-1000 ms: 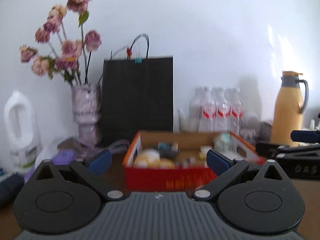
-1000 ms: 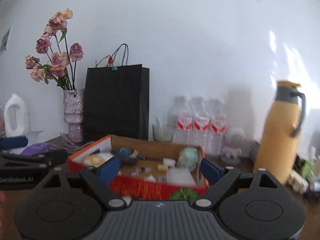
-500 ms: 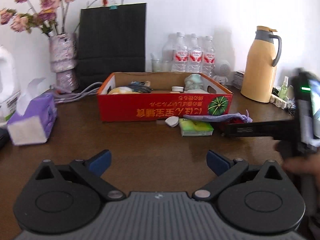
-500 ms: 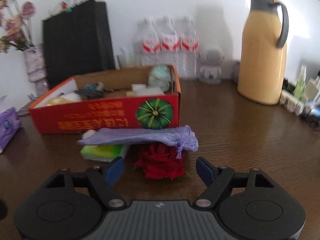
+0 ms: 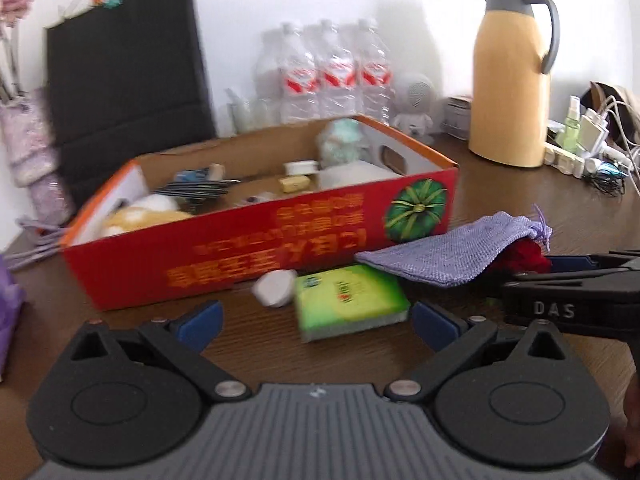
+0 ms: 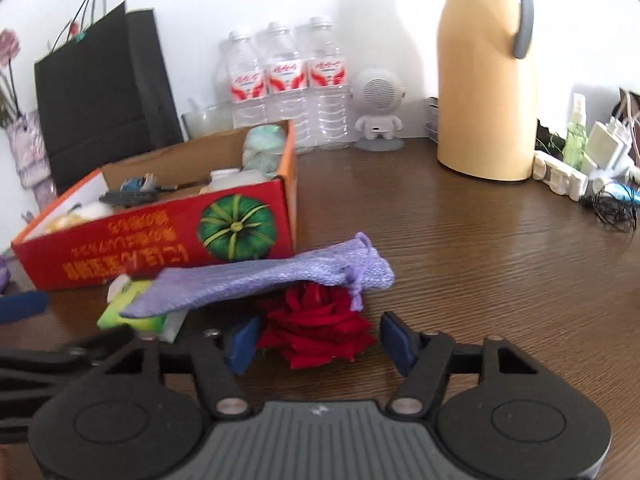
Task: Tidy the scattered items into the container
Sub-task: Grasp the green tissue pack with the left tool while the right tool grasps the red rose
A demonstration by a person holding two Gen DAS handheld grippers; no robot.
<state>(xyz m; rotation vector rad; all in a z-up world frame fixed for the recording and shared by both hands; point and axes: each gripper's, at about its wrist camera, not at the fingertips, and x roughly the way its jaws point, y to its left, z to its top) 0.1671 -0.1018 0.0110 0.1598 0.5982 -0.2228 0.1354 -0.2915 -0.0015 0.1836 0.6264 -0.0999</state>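
Here, the right gripper (image 6: 316, 340) tilts down at the table (image 6: 460, 248), its jaws just closing around a red rose (image 6: 316, 330), pads not yet pressing. The left gripper (image 5: 316, 320) hangs open before a green sponge (image 5: 348, 300). A lilac pouch (image 6: 260, 280) overlies both, beside the red box (image 5: 256, 240).

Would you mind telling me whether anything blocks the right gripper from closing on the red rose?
Nothing stands between the pads: the right gripper, jaws just been closing, already straddles the red rose. The purple pouch drapes over the rose's far side and may get dragged along.
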